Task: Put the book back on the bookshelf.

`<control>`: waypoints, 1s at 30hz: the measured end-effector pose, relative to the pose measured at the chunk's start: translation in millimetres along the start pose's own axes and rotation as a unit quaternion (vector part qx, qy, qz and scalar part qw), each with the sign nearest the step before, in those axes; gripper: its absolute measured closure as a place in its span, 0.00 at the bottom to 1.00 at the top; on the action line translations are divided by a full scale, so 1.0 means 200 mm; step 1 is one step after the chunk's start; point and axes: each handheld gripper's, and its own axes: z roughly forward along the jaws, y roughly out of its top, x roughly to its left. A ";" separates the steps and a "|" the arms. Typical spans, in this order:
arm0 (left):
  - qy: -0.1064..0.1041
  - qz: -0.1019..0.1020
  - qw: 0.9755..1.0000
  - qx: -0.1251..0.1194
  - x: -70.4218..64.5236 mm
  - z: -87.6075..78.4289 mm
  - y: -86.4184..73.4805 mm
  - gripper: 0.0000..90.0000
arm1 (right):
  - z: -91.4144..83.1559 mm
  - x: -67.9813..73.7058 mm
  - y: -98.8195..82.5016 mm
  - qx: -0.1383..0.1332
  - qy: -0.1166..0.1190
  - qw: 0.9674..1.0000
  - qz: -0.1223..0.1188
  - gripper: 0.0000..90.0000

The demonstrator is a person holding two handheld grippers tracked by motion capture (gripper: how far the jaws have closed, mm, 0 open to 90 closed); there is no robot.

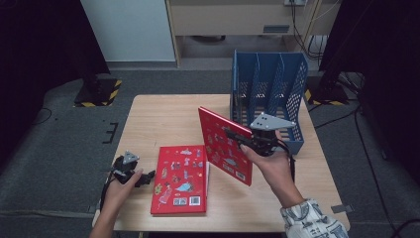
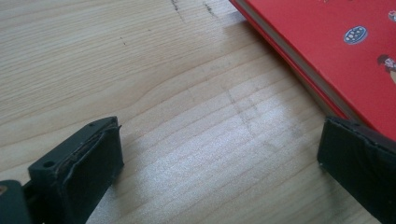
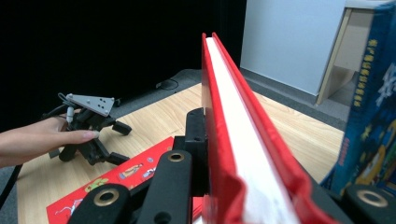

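Observation:
My right gripper (image 1: pixel 234 135) is shut on a red picture book (image 1: pixel 224 145), holding it upright and tilted above the table, just in front of the blue file rack (image 1: pixel 270 84). In the right gripper view the book's page edge (image 3: pixel 243 121) runs away between the jaws. A second red book (image 1: pixel 181 179) lies flat on the table near the front edge. To its left, my left gripper (image 1: pixel 143 177) rests low on the wood with its jaws wide apart; in the left gripper view (image 2: pixel 224 158) there is bare wood between them and the flat book's corner (image 2: pixel 336 56) beside the right jaw.
The blue rack has several upright slots and stands at the table's back right corner (image 3: pixel 373 121). The wooden table (image 1: pixel 163 114) is bare at the back left. Dark curtains and stand bases flank the table on the floor.

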 end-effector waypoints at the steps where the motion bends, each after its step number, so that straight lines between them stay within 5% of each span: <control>1: 0.000 0.000 1.000 0.000 0.00 0.00 0.00 0.00 | -0.01 0.00 -0.01 0.001 0.000 1.000 -0.002 0.88; 23: 0.000 0.000 1.000 0.000 0.00 0.00 0.00 0.00 | -0.23 -0.06 -0.12 0.006 -0.023 1.000 0.019 0.88; 30: 0.000 0.000 1.000 0.001 0.00 0.00 0.00 0.00 | -0.30 -0.07 -0.06 -0.003 -0.035 0.999 0.033 0.88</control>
